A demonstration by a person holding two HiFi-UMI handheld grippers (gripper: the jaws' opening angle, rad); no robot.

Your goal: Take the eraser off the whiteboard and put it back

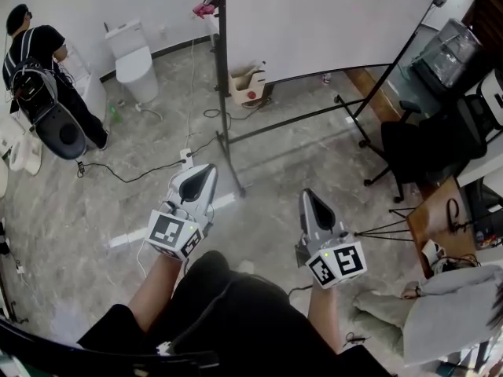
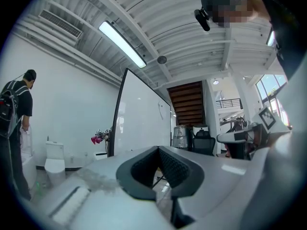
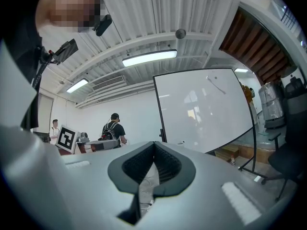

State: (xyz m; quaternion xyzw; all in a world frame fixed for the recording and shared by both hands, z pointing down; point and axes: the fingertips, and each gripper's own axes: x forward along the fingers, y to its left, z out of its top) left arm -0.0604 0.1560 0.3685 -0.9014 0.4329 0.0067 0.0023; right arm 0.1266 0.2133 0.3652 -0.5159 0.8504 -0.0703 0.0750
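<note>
A large whiteboard (image 1: 314,22) on a black wheeled stand stands ahead of me, a few steps off. It also shows in the left gripper view as a whiteboard (image 2: 141,123) and in the right gripper view as a whiteboard (image 3: 206,109) with a thin dark mark near its top. I cannot pick out the eraser for sure; a small pale thing (image 3: 181,142) sits at the board's lower left edge. My left gripper (image 1: 206,171) (image 2: 158,148) and right gripper (image 1: 308,195) (image 3: 154,143) are held level toward the board, both shut with nothing in them.
A person with a backpack (image 1: 39,61) stands at far left near a toilet (image 1: 134,61). Cables (image 1: 141,171) run over the marble floor. A cardboard box (image 1: 247,85) lies by the stand's left leg. An office chair (image 1: 428,144) and a wooden table (image 1: 436,218) are on the right.
</note>
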